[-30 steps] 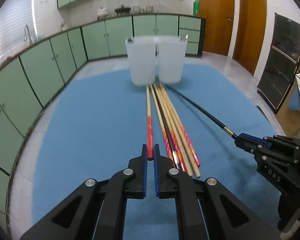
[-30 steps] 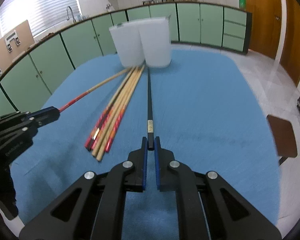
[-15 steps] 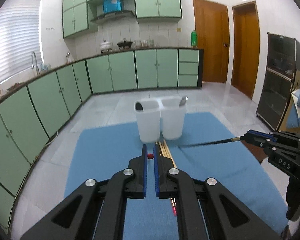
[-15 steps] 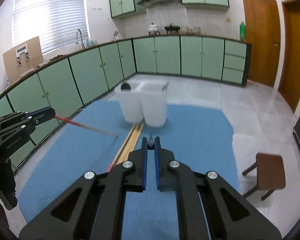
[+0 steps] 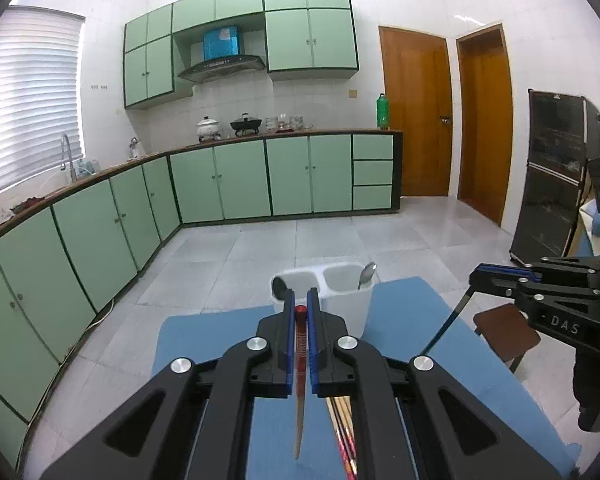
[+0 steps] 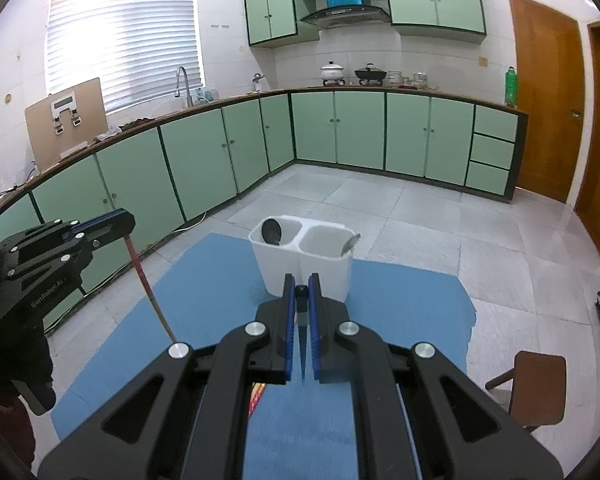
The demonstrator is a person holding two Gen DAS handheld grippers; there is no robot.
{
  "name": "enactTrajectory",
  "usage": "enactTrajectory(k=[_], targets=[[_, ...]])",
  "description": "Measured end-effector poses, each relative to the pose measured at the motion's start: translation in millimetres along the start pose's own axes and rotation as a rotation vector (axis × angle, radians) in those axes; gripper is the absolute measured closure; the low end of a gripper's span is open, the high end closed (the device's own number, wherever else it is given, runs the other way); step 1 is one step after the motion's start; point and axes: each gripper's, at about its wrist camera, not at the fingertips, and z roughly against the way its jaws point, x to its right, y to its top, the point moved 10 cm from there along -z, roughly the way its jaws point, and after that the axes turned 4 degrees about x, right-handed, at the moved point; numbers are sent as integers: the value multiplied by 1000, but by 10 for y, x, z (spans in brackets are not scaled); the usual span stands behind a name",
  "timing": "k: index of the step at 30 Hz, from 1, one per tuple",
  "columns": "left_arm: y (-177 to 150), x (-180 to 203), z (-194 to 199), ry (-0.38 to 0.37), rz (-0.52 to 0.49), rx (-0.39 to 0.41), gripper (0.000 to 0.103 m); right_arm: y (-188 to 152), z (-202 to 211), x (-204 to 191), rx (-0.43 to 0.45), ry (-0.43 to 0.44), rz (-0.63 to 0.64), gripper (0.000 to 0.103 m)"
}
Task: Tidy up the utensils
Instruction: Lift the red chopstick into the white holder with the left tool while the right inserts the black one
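Observation:
My left gripper (image 5: 301, 297) is shut on the red end of a wooden chopstick (image 5: 300, 352), which hangs down between its fingers above the blue cloth (image 5: 204, 336). In the right wrist view my right gripper (image 6: 301, 283) is shut on the top of a black chopstick (image 6: 301, 334), which also hangs down. A white two-compartment holder (image 6: 304, 266) stands at the cloth's far edge, just beyond both grippers. Its left cup holds a dark spoon (image 6: 271, 232) and its right cup a silver spoon (image 6: 350, 244). Several more chopsticks (image 5: 342, 432) lie on the cloth below.
From the left wrist view, the right gripper (image 5: 478, 276) sits to the right with its black chopstick (image 5: 448, 326). From the right wrist view, the left gripper (image 6: 122, 222) sits to the left. A brown stool (image 6: 536, 380) stands right of the table. Green cabinets line the far walls.
Both grippers have risen and tipped up, lifting their chopsticks off the cloth. The chopsticks now hang down from the fingers. The holder looks lower and farther away.

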Motion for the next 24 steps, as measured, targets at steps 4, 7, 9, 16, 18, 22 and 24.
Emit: enactTrajectory(k=[4,7,9,16,18,22,24], targets=[[160,-47,-94,-24,23,18,97,212,-81,39,-7,29,-13,97],[308,-120,-134,-25,36,42,97,414,-112,70,0,53,-24,97],[433,-152,-157,-28,42,63,97,574,-105,88,17,66,-22,97],[1036,-198,-258,-45,41,170,97,1315,-132,203,105,80,-12,97],[1192,-222,-299,-40,38,207,97,1467,-166,252,120,86,-17,97],[1498,-233,-508,-27,46,277,97,1762,-327,380,163,62,-18,97],[1541,-215,-666,-29,58,280,97,1814,-445,439,167,50,-19,97]])
